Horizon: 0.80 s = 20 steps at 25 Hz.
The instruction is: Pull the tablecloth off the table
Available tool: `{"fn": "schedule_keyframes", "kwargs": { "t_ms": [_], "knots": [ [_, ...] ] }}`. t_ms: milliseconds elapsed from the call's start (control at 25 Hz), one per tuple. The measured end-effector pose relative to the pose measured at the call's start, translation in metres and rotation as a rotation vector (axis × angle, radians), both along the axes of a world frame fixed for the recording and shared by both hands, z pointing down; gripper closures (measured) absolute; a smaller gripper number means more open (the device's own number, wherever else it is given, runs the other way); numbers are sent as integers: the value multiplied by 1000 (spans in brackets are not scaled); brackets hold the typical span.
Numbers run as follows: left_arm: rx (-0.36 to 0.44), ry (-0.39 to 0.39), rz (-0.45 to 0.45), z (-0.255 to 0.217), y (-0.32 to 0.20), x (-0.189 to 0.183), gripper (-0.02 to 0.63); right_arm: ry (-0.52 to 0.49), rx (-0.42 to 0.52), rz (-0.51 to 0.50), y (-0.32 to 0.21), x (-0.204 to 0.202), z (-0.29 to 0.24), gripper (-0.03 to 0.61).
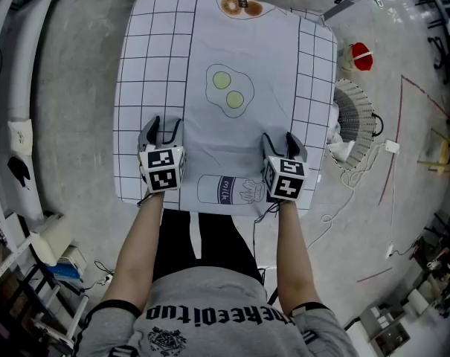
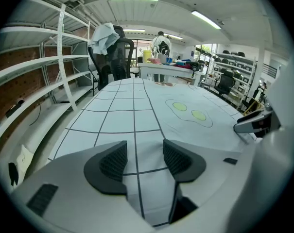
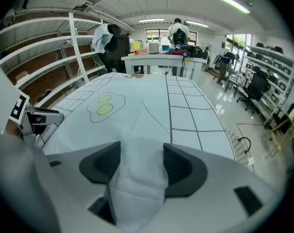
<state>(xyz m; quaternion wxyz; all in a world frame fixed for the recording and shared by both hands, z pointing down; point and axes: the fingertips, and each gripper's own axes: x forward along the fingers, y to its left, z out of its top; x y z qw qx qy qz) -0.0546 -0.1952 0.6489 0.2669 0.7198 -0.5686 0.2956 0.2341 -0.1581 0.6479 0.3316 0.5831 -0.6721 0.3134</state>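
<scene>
At the near end of the table, both tools rest on the cloth (image 1: 232, 50), which lies spread flat over the whole top and hangs a little over the near side. The left gripper (image 1: 164, 125) sits on the checked border. Its jaws are apart, with flat cloth and one grid line showing between them, so nothing is pinched. The right gripper (image 1: 280, 138) sits on the plain middle panel, just inside the other checked border. Its jaws are also apart, but a soft raised fold (image 3: 139, 178) of cloth stands in the gap and looks to brush the pads (image 3: 178, 166) without being clamped.

The cloth's long axis runs straight away from the person. Nearly all of it lies ahead of the tools, and only a short strip with the milk carton print (image 1: 225, 190) lies behind them, toward the body. The two grippers are level with each other and about equally far in from the hem, well apart across the width. Any pull would therefore have to come back toward the person, along that long axis. I judge that both jaws must close on cloth first, the left one needing a fold gathered as well.
</scene>
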Motion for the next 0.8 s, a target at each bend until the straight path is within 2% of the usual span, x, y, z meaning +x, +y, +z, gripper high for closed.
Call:
{"fn": "schedule_keyframes", "kwargs": {
  "t_ms": [200, 360, 480, 640, 800],
  "knots": [
    [-7, -1, -10, 0, 0, 0, 379, -1, -19, -13, 1, -4, -1, 338],
    [-27, -2, -12, -1, 1, 3, 405, -12, -26, -13, 1, -4, -2, 405],
    [-53, -5, -18, 0, 2, 5, 454, -34, -37, -5, 1, -8, -3, 486],
    [-83, -10, -61, 1, 1, 2, 598, -64, -54, -6, 2, -15, 0, 562],
    [-124, 25, -71, 2, 1, 1, 600, -125, -62, 36, 2, -13, 0, 569]
  ]
}}
